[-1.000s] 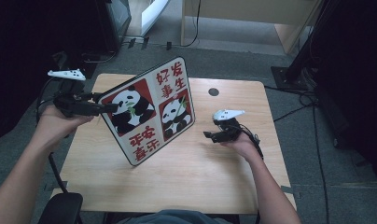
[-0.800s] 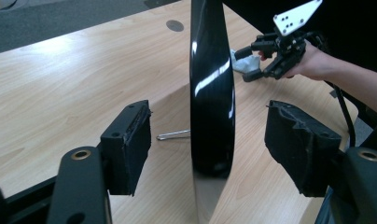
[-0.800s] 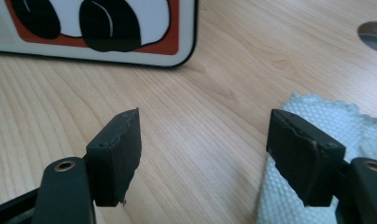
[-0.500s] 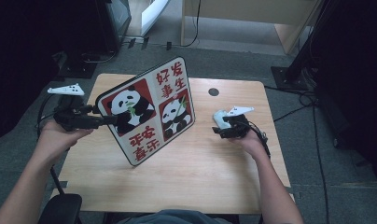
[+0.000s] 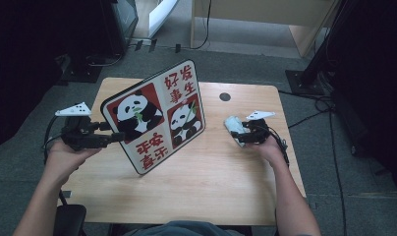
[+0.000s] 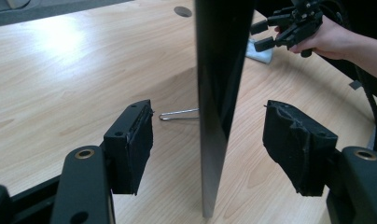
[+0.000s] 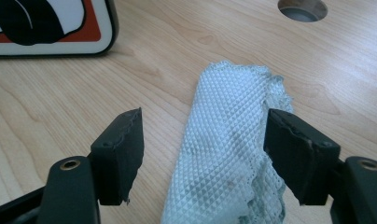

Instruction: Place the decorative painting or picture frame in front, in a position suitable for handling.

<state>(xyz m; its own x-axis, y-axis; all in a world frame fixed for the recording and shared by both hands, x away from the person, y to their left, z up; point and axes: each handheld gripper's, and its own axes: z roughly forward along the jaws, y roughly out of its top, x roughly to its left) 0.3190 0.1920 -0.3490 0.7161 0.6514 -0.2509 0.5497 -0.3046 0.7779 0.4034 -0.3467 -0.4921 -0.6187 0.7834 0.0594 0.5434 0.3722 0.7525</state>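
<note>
My left hand-held gripper [image 6: 210,140] straddles the panda sign's [image 5: 157,115] edge near the table's [image 5: 196,191] left side, jaws open. My right hand-held gripper [image 7: 205,154] is open over the cloth [image 7: 228,149]. An off-centre squeeze could topple the sign.

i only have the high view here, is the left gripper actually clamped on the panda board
Observer: No. In the left gripper view the left gripper straddles the panda board edge-on, both pads clear of it.
Operator: whats propping the board up
Observer: A thin wire stand juts from its back onto the table.
Operator: and the right one, got that white thing yet
Observer: Not yet. The right gripper is open around a pale, diamond-textured folded cloth; its left pad stands clear of the fabric.
</note>
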